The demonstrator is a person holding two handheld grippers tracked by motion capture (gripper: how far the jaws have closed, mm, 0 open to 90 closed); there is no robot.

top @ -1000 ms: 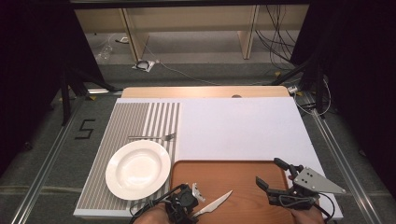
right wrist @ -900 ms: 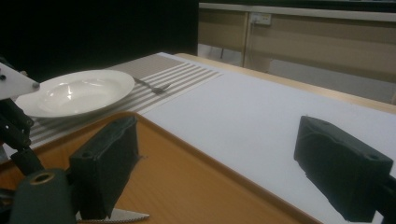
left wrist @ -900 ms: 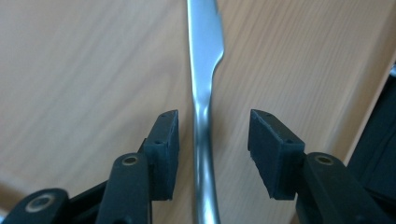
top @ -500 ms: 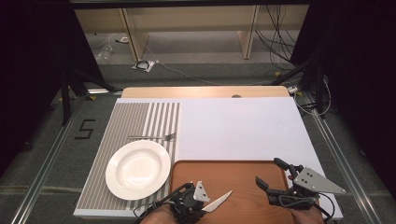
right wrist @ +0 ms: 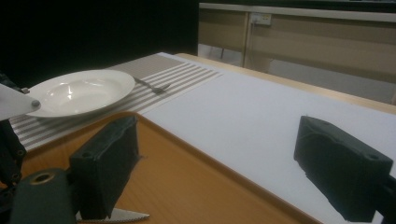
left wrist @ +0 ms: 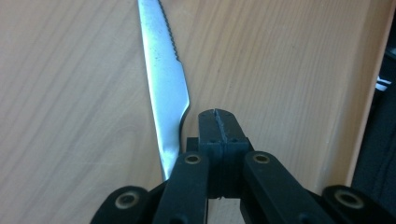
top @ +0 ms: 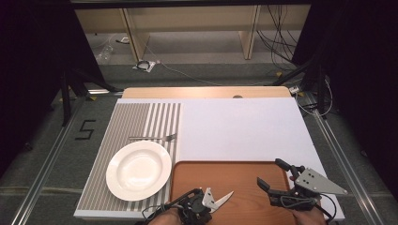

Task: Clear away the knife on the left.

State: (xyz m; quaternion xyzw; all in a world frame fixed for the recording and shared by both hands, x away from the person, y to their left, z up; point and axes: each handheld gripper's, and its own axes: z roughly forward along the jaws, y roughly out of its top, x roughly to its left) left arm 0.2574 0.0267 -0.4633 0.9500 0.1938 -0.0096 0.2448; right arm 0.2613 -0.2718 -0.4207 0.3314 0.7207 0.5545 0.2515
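Left gripper (left wrist: 218, 122), jaws just pressed together empty beside the serrated steel table knife (left wrist: 164, 88) on the brown wooden tray (top: 248, 176), apparently missing its pickup.

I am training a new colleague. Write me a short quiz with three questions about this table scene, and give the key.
1. True or false: the fork lies on the striped placemat, beyond the white plate.
2. The knife lies on: A the plate, B the wooden tray, C the white sheet.
3. Which gripper has its fingers open?

Key
1. True.
2. B.
3. The right gripper. The left gripper has just been closing; its fingers now meet, with the knife beside them, not between their tips.
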